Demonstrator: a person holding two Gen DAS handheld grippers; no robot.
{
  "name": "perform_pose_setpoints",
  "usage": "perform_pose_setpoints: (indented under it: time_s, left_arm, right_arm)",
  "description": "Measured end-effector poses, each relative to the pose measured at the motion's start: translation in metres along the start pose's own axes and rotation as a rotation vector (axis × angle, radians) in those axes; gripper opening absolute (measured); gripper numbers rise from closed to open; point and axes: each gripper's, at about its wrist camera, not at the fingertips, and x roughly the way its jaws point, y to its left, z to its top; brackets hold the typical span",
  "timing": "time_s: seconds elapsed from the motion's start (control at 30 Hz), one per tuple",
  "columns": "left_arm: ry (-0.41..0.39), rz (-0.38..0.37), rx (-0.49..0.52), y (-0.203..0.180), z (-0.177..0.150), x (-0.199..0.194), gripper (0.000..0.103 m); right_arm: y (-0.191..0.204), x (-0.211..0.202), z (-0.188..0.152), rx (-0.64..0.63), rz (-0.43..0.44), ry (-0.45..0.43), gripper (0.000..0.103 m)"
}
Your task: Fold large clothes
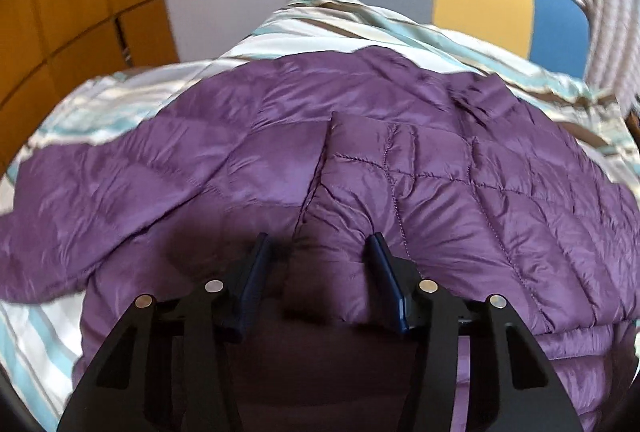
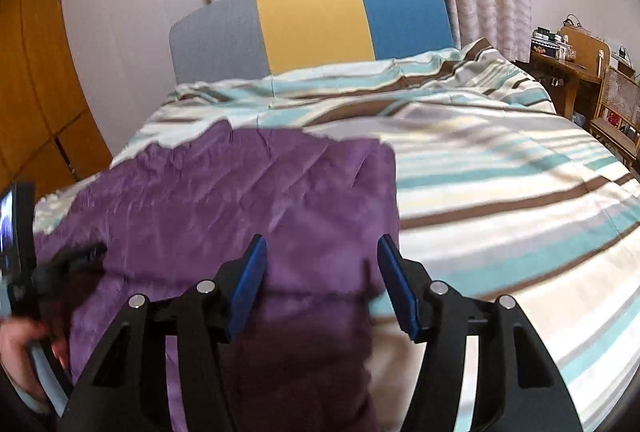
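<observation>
Item 1. Purple quilted down jacket [image 1: 420, 167], the garment to be folded. It lies spread on the bed, over a striped duvet [image 2: 500, 199], probably because the broad soft surface lets it be laid flat. In the left wrist view it fills the centre, one sleeve trailing toward 9 o'clock; a stitched front edge runs from centre down toward 6 o'clock.

Item 2. Left gripper [image 1: 320, 244], at 6 o'clock of its own view. Jaws part-open, a puffed ridge of jacket between them; whether the pads press on it cannot be told. Judged placed to take the near hem for a fold.

Item 3. Right gripper [image 2: 322, 252], at 6 o'clock of its view. Jaws apart, nothing held, hovering over the jacket's right edge.

Item 4. Person's hand [image 2: 24, 356], at 8 o'clock in the right wrist view, on the other tool's handle.

Item 5. Tricolour headboard [image 2: 312, 23], at 12 o'clock.
</observation>
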Motion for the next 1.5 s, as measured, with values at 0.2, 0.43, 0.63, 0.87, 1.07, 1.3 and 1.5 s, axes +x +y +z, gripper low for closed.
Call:
perform_pose_setpoints:
  time_s: [0.2, 0.43, 0.63, 0.87, 1.07, 1.3, 1.5]
  left_arm:
    - [-0.006, 0.006, -0.033, 0.008, -0.006, -0.002, 0.051]
    - [0.010, -0.016, -0.027, 0.003, -0.007, 0.001, 0.060]
    - [0.009, -0.005, -0.016, -0.001, -0.007, 0.002, 0.064]
    - [0.014, -0.021, -0.028, 0.001, -0.006, 0.004, 0.067]
    - [0.018, -0.023, -0.022, 0.000, -0.005, 0.005, 0.071]
    - [0.022, -0.035, -0.021, 0.001, -0.005, 0.006, 0.075]
    - [0.026, -0.032, -0.011, -0.003, -0.004, 0.008, 0.078]
  right_arm:
    - [-0.001, 0.051, 0.028, 0.042, -0.026, 0.047, 0.044]
    - [-0.009, 0.119, 0.025, 0.036, -0.095, 0.185, 0.039]
    - [-0.005, 0.127, 0.020, -0.006, -0.133, 0.182, 0.039]
    - [-0.006, 0.108, 0.020, 0.008, -0.102, 0.143, 0.048]
    - [-0.007, 0.065, 0.010, 0.014, -0.150, 0.097, 0.049]
    - [-0.008, 0.082, -0.004, 0.007, -0.188, 0.191, 0.059]
    - [-0.010, 0.086, -0.008, 0.012, -0.233, 0.198, 0.075]
